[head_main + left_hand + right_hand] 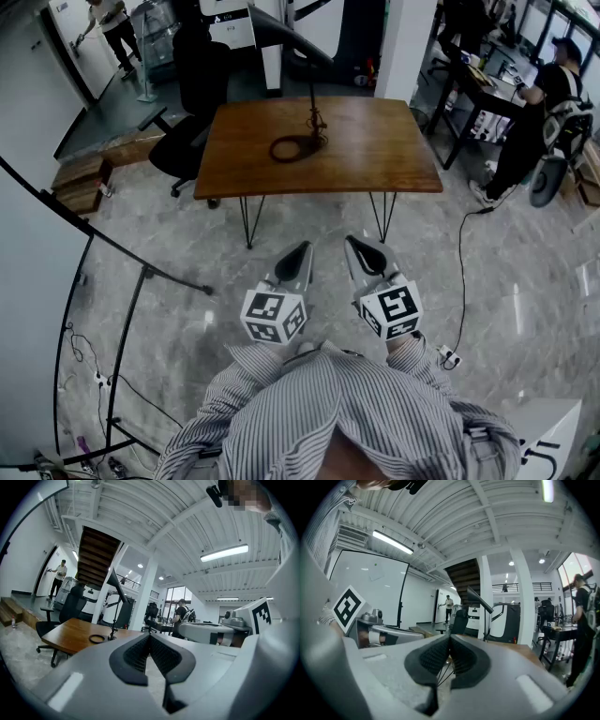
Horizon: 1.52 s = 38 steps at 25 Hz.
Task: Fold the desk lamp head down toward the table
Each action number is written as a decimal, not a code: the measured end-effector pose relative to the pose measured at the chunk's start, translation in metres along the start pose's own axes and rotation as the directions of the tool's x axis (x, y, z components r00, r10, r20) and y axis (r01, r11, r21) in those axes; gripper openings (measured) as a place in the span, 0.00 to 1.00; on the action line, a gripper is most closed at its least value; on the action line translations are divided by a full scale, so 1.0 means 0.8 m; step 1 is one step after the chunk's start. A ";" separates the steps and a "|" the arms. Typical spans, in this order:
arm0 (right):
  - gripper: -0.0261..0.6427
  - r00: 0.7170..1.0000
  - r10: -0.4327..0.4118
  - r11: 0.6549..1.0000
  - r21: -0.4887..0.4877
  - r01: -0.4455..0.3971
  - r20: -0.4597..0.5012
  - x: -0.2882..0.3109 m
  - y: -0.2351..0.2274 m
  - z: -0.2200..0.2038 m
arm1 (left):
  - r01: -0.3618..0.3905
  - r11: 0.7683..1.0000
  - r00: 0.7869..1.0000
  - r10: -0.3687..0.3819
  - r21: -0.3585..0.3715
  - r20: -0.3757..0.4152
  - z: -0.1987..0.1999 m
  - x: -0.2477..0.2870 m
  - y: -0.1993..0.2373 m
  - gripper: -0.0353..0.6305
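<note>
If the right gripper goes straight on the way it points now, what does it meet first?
The right gripper would probably meet the wooden table first, at its front edge, or its hairpin legs if lower; height is unclear.

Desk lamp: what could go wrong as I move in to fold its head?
The desk lamp has a thin stem on an open ring base, so pressing its head may tip or slide it rather than fold it. Left gripper and right gripper are both shut; they would knock the head unless opened first. A cable trails across the floor on the right: a possible trip.
</note>
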State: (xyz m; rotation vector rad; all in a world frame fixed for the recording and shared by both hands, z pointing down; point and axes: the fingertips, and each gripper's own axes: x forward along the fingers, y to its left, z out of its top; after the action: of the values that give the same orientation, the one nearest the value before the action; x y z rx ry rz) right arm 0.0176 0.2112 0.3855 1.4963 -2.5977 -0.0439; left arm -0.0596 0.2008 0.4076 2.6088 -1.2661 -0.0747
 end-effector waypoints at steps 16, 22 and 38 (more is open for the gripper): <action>0.04 0.999 0.038 0.996 0.076 -0.040 0.025 0.010 -0.011 -0.010 | 0.030 0.999 0.998 -0.030 -0.017 -0.046 -0.017 0.024 -0.004 0.04; 0.04 0.996 0.034 0.995 0.089 -0.041 0.082 0.016 -0.025 0.001 | 0.014 1.000 1.000 -0.014 0.008 0.001 -0.003 0.031 0.006 0.04; 0.04 0.997 0.049 0.994 0.097 -0.054 0.052 0.051 -0.084 -0.020 | -0.013 1.000 1.000 0.013 -0.005 0.006 -0.012 0.103 0.014 0.04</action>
State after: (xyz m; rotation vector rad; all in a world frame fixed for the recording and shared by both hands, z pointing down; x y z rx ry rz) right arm 0.0574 0.1426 0.3995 1.4765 -2.7140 0.0539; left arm -0.0157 0.1320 0.4244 2.5980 -1.2838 -0.0830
